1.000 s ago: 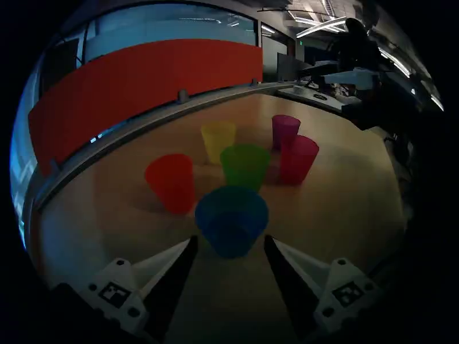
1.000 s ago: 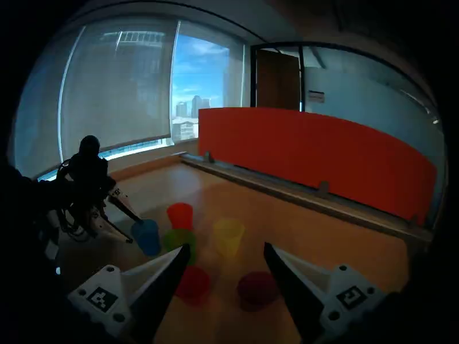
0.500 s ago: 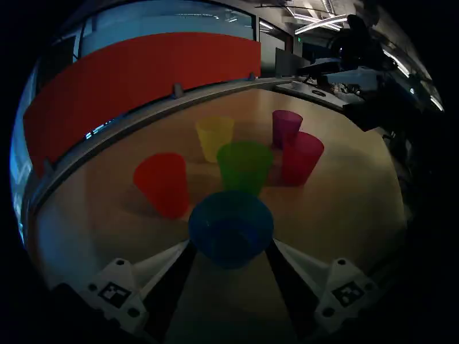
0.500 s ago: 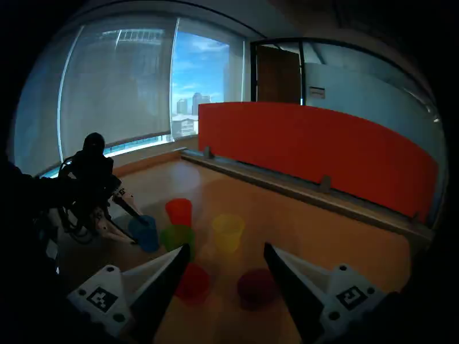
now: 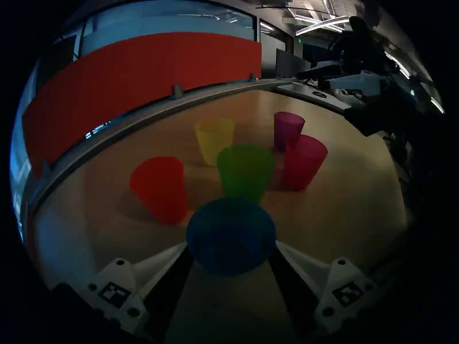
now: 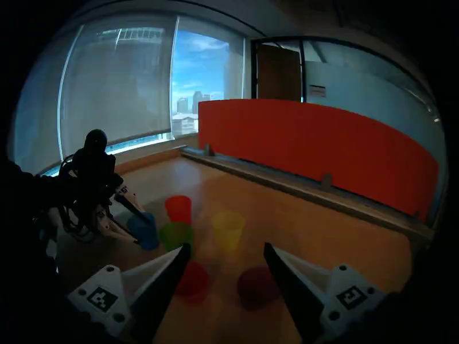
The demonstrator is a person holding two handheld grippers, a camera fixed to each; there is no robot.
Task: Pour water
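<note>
Blue cup (image 5: pixel 231 226) stands on the desk (image 5: pixel 344 195), now deeper between the left gripper's (image 5: pixel 230 245) spread fingers than a second ago, nearly ready for pinching. The right gripper (image 6: pixel 226 246) hovers, fingers spread, empty.

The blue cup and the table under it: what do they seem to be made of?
Blue cup: probably thin plastic, translucent with a soft sheen; its inner wall seems to show through the tinted side. Table: wood or a wood-look laminate, I cannot tell which; smooth and slightly glossy, warm brown, with light glinting softly off it.
</note>
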